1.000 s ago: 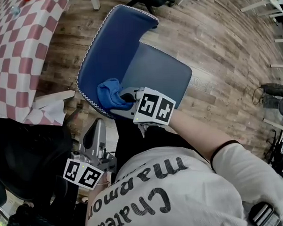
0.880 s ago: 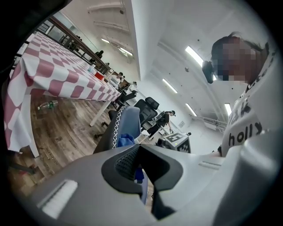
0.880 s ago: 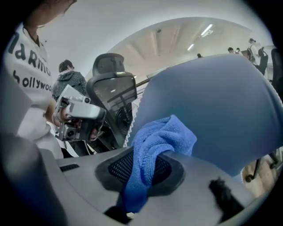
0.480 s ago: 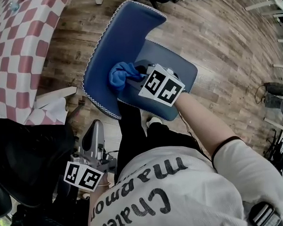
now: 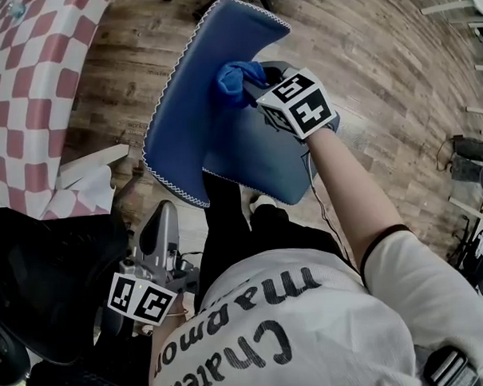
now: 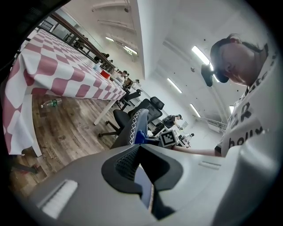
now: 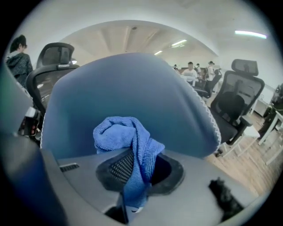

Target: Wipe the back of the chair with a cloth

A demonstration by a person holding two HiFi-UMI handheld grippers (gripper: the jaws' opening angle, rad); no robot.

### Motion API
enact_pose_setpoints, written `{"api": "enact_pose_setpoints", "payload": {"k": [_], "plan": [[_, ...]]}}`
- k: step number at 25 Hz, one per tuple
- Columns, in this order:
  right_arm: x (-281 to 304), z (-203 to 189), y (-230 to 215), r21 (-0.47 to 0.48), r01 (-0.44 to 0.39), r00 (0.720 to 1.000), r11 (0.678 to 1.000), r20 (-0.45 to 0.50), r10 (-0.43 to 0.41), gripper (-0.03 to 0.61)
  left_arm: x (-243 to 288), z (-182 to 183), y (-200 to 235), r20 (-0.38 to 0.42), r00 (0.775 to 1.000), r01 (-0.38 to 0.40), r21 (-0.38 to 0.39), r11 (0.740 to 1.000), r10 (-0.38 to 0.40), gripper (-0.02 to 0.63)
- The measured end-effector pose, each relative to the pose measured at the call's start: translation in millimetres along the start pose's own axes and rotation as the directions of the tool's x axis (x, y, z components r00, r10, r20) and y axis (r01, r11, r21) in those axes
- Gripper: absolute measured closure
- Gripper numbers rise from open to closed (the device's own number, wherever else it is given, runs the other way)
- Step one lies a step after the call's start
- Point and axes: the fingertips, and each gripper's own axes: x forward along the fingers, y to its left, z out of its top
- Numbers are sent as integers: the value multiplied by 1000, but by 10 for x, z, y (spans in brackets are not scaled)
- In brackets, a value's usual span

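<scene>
The blue chair's backrest (image 5: 193, 94) with white stitched trim rises above its seat (image 5: 260, 159) in the head view, and fills the right gripper view as the backrest (image 7: 124, 97). My right gripper (image 5: 257, 87) is shut on a bunched blue cloth (image 5: 237, 80), pressing it against the upper part of the backrest's front face. The cloth (image 7: 130, 148) hangs pinched between the jaws. My left gripper (image 5: 165, 231) is held low by my body, away from the chair, its jaws closed together with nothing in them (image 6: 143, 176).
A table with a red-and-white checked cloth (image 5: 29, 85) stands at the left. A black office chair (image 5: 45, 277) is close at my lower left. More office chairs (image 7: 239, 106) stand behind the blue chair on the wooden floor (image 5: 380, 70).
My right gripper has carried the cloth up the backrest, from near the seat junction to the upper part. The left gripper has stayed where it was.
</scene>
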Motion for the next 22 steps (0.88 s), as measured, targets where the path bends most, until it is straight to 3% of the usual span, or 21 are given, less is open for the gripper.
{"api": "enact_pose_setpoints", "payload": {"k": [5,11,16,22], "plan": [[-61,7,-457,178,122,992,976,19,-127,500,19,-20,8,-14,1000,6,-2,1000,-6,609],[-232,-23,-968,414,240,959,878,39,-281,499,25,-6,5,-16,1000,8,2,1000,-8,609],[-414,-33,-1246,471,338,915,815,38,-402,500,2,-9,0,-14,1000,7,2,1000,-7,609],[-598,-51,-1259,453,397,887,799,37,-461,500,-2,-32,-64,-12,1000,13,8,1000,-13,609]]}}
